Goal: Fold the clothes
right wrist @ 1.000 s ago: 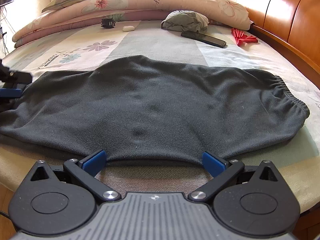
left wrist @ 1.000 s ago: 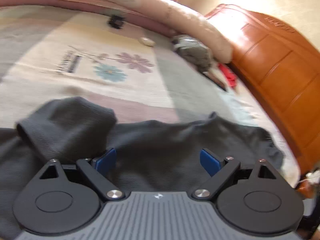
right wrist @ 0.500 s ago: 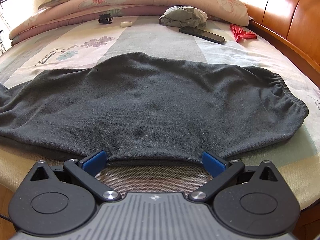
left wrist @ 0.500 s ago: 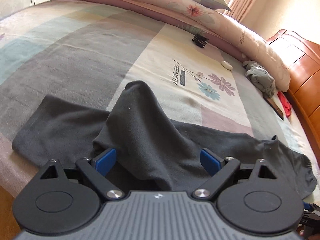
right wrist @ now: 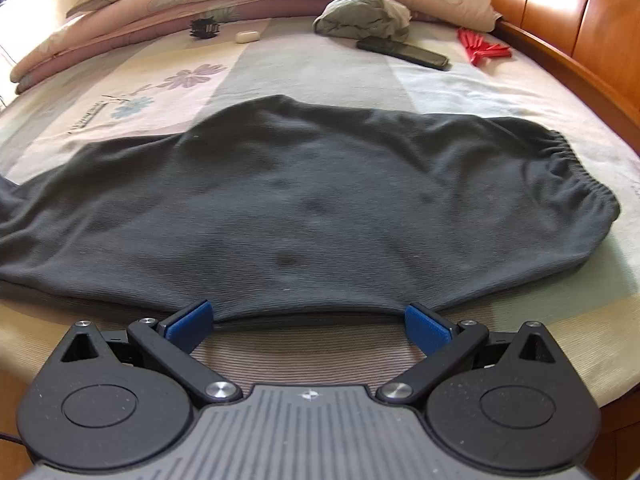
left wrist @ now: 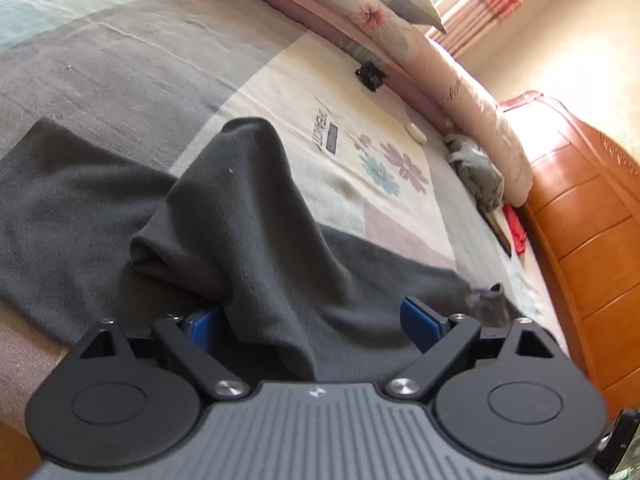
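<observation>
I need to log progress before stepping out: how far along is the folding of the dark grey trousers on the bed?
Early stage. Done: the dark grey trousers lie spread across the bed, elastic waistband flat. In hand: one leg lies bunched over the other, between the open fingers of the left tool; the right tool sits open at the near edge, gripping nothing. Left: straightening that leg and every actual fold.

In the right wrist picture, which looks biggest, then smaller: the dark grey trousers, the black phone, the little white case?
1. Dark grey trousers, but nearest the camera.
2. Black phone.
3. Little white case.
</observation>
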`<state>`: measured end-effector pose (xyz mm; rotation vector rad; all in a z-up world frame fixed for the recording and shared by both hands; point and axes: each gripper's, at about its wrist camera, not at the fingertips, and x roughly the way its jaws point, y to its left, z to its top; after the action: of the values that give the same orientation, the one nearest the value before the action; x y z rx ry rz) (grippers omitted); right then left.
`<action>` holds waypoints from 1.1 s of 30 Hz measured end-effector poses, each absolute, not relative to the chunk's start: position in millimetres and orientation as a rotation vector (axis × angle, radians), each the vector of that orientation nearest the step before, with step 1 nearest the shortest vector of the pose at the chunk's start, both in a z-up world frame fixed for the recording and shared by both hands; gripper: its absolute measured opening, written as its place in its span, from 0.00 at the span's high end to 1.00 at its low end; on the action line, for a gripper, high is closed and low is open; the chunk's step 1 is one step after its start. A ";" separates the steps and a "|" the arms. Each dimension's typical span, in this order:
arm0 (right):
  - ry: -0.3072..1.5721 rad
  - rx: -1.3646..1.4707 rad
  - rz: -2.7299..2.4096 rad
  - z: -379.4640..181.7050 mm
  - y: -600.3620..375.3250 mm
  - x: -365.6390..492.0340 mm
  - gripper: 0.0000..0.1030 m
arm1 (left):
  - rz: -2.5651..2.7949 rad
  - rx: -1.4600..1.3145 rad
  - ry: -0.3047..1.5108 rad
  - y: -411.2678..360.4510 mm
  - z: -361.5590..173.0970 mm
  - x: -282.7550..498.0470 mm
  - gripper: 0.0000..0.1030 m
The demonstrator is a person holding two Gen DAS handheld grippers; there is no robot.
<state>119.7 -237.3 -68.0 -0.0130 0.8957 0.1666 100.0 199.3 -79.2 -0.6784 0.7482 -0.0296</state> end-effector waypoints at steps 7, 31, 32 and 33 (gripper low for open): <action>0.826 -0.017 0.412 -28.2 -186.5 118.6 0.00 | -0.018 -0.750 0.679 222.4 -73.4 95.4 0.12; 0.912 -0.075 0.684 -17.4 -90.4 117.3 0.00 | -0.023 -1.030 0.477 269.8 -87.7 94.7 0.11; 0.914 -0.071 0.679 -18.0 -90.9 118.0 0.00 | -0.039 -1.021 0.479 269.6 -86.4 95.4 0.11; 0.916 -0.068 0.674 -18.5 -91.4 118.6 0.00 | -0.065 -1.018 0.507 267.2 -87.1 97.6 0.11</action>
<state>118.6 -91.4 -18.5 -0.0676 0.9164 0.6744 97.6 267.2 -87.1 -1.0180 0.5072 -0.0646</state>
